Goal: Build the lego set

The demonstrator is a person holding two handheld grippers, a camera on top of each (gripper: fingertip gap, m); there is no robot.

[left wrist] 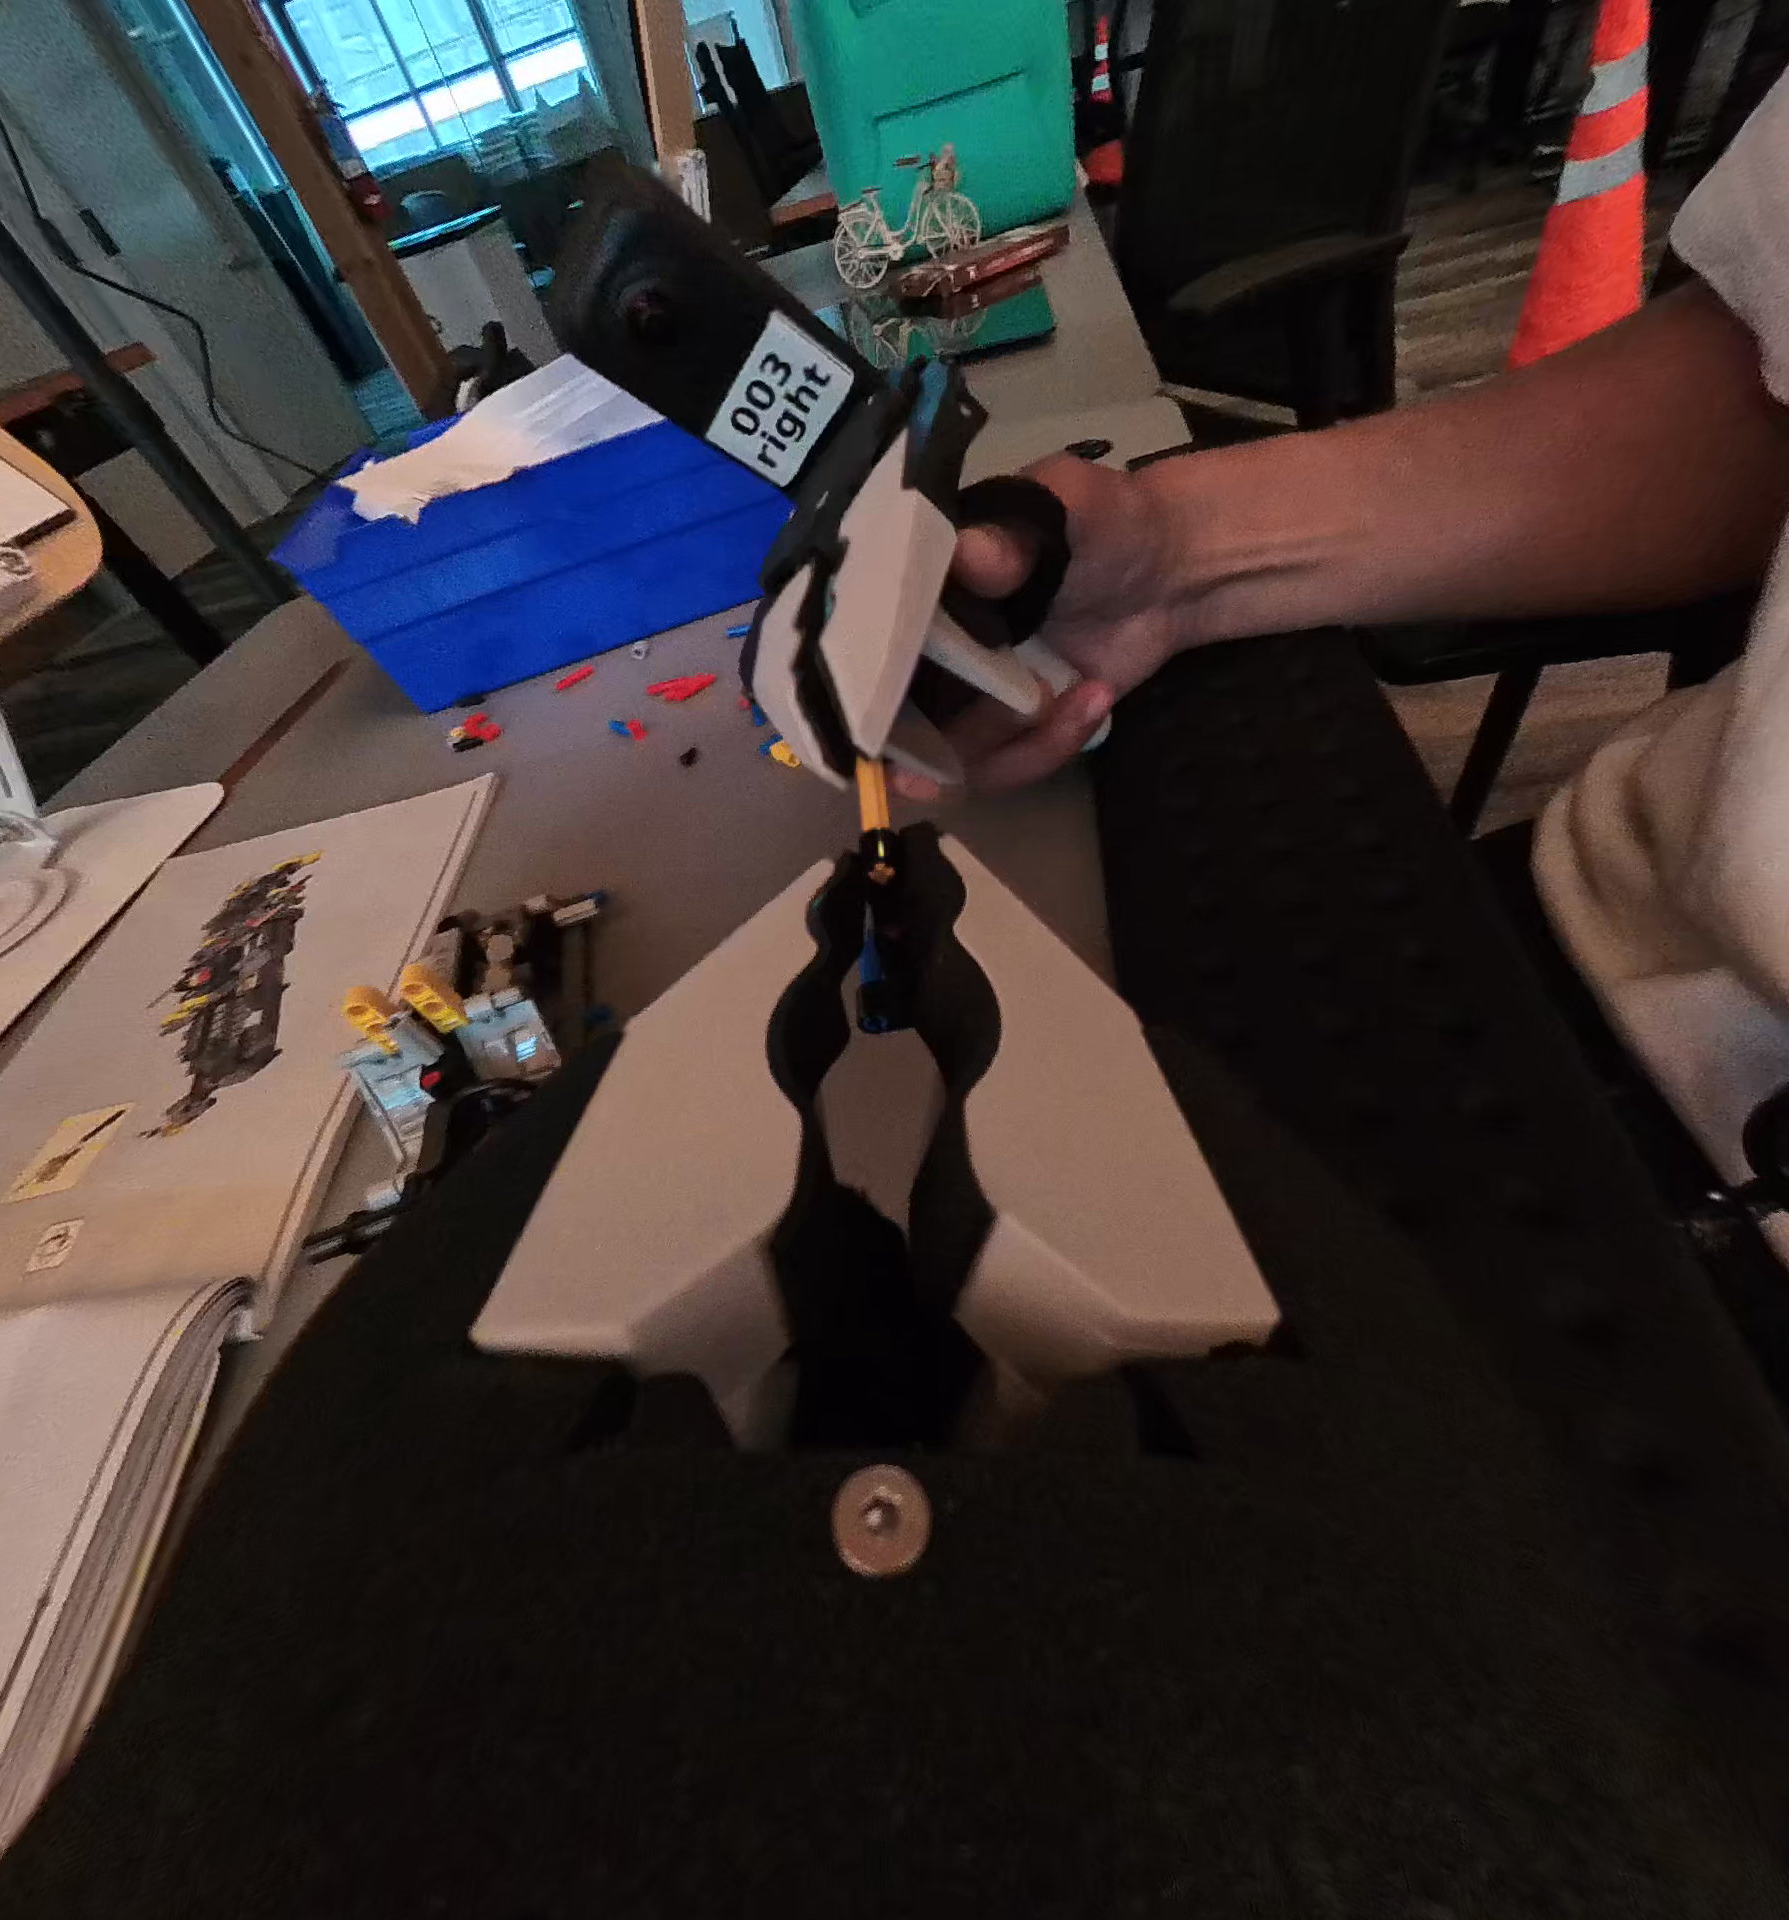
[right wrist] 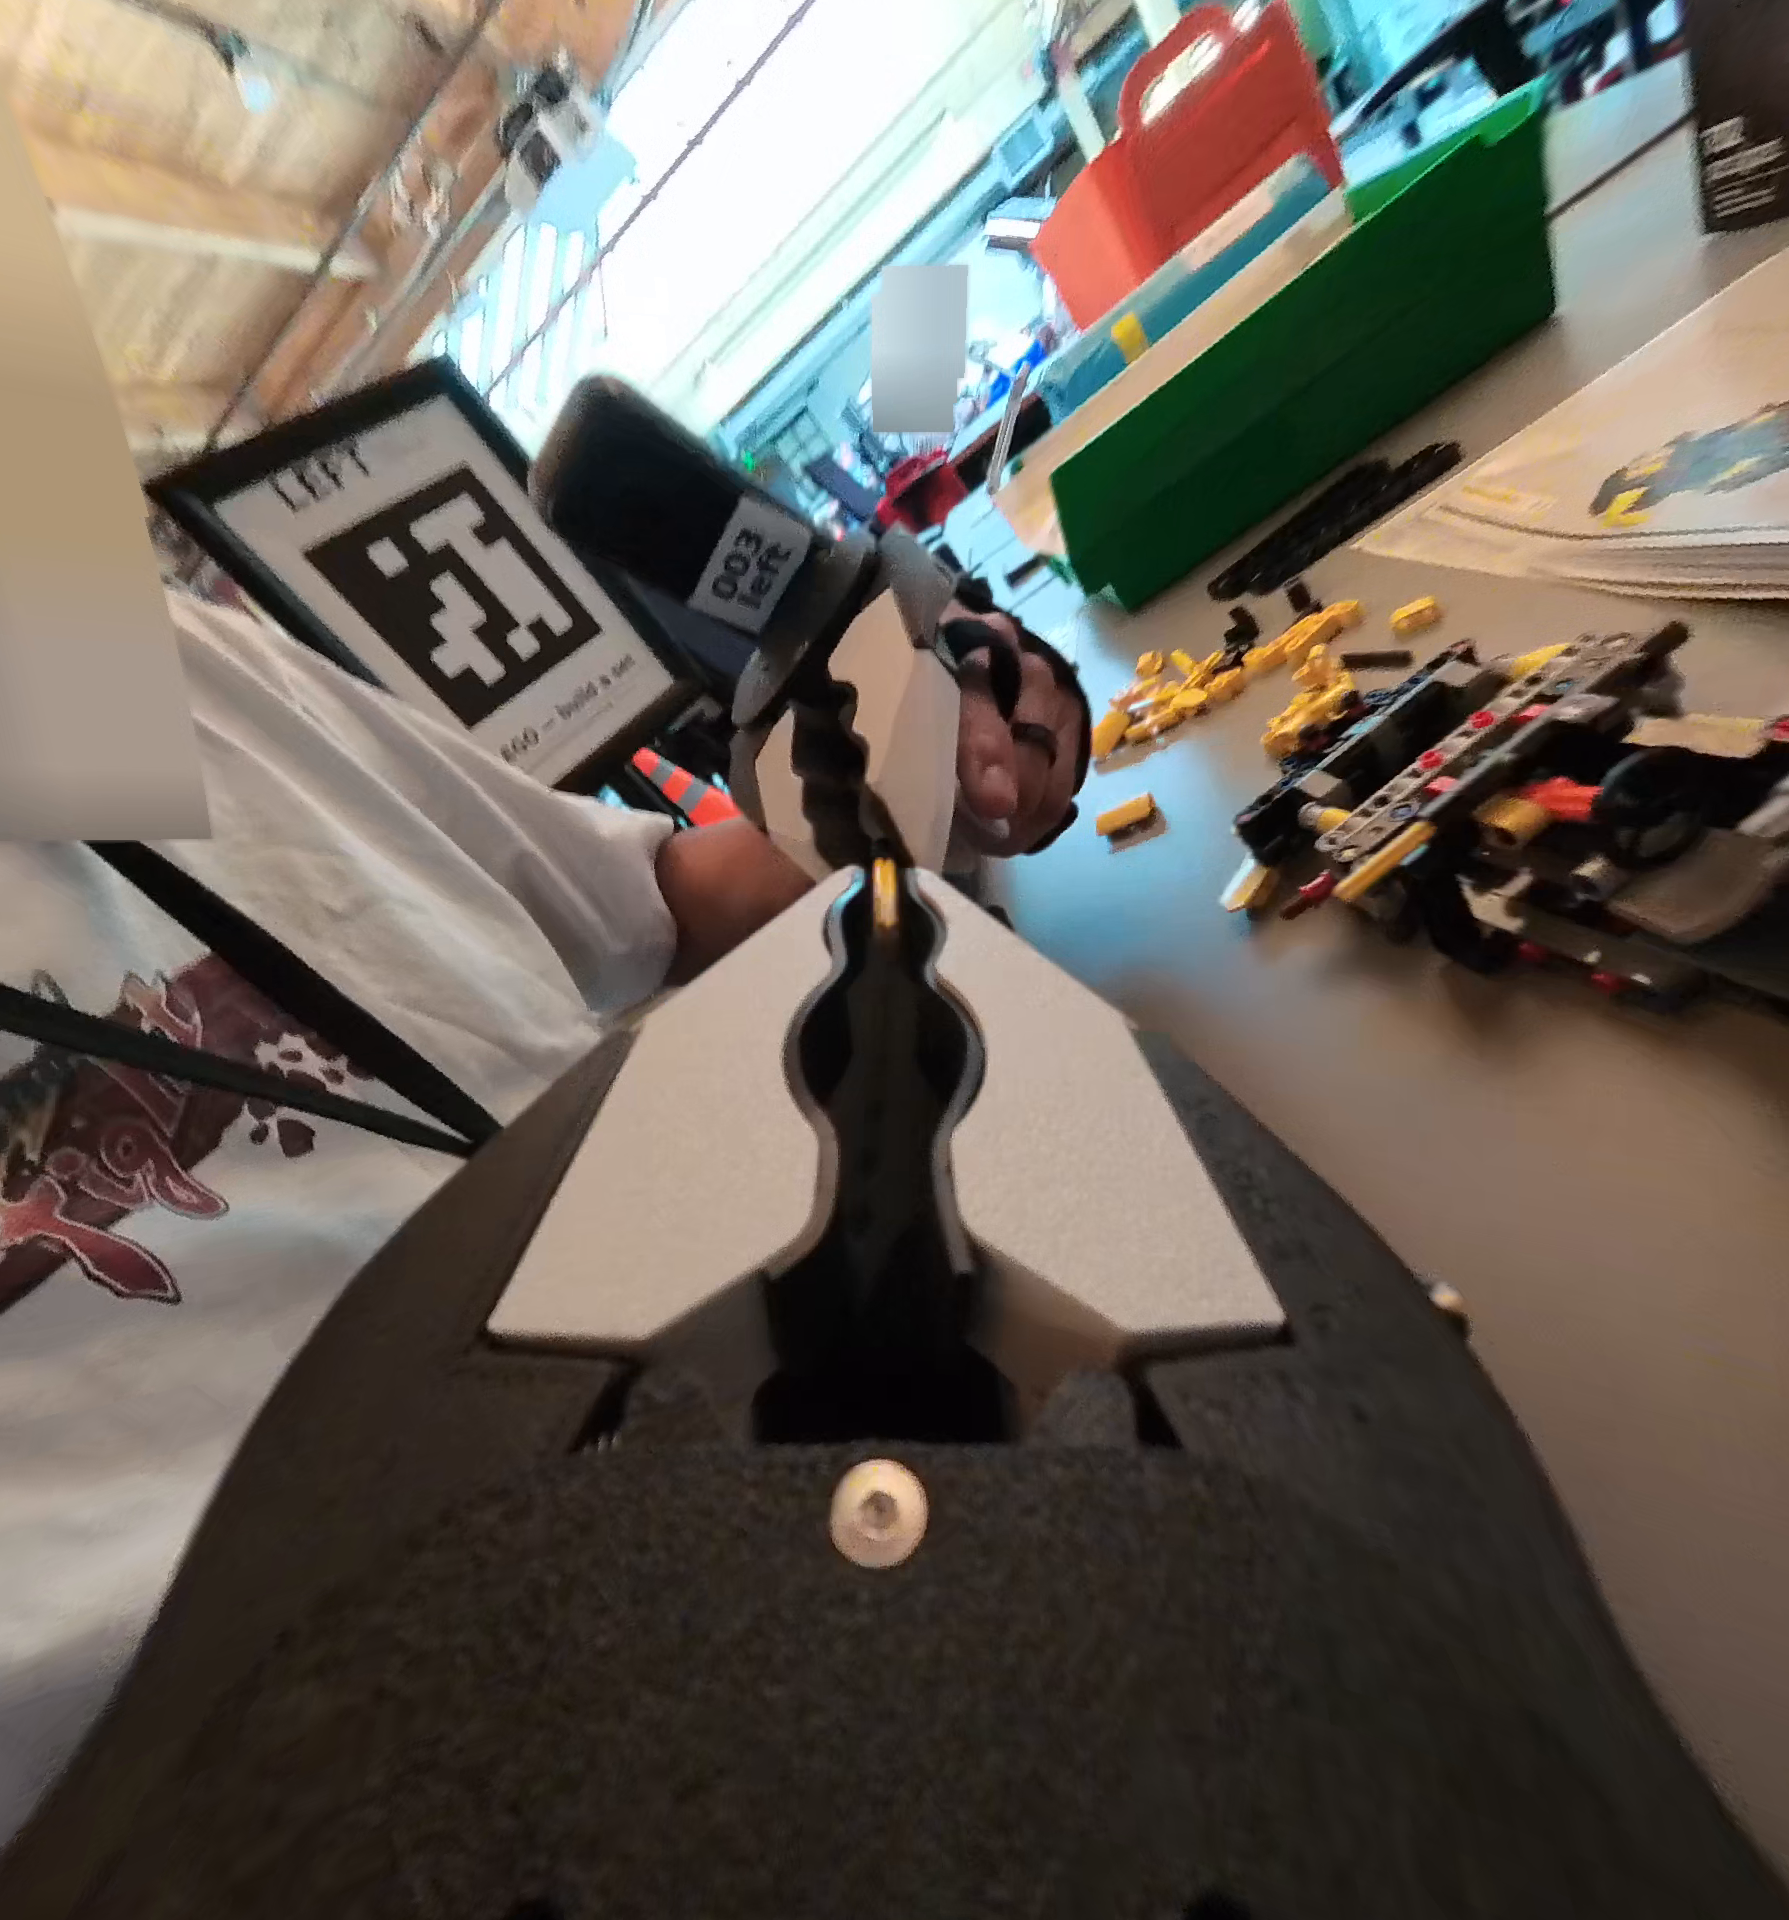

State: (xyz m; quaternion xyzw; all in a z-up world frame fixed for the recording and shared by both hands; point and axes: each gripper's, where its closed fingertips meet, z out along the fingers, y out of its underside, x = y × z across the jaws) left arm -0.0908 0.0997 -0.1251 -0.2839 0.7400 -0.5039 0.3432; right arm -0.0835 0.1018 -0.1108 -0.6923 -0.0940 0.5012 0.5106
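In the left wrist view my left gripper (left wrist: 879, 860) is shut on a small black and blue lego connector (left wrist: 882, 987), held above the table. My right gripper (left wrist: 850, 764) comes in from above, shut on a thin yellow axle (left wrist: 872, 798). The axle's lower end meets the tip of the connector. In the right wrist view my right gripper (right wrist: 882, 881) pinches the yellow axle (right wrist: 883, 896), and the left gripper (right wrist: 882, 844) stands just beyond it, tip to tip. A partly built black, grey and yellow lego model (right wrist: 1492, 810) sits on the table; it also shows in the left wrist view (left wrist: 474, 1008).
An open instruction booklet (left wrist: 194, 1039) lies at the left, with a blue bin (left wrist: 537, 561) and loose red and blue pieces (left wrist: 677, 688) behind. The right wrist view shows loose yellow pieces (right wrist: 1233, 675), a green bin (right wrist: 1285, 416) and the booklet (right wrist: 1648, 499). The person's body is close by. Left and right tips are no more than a few centimetres apart.
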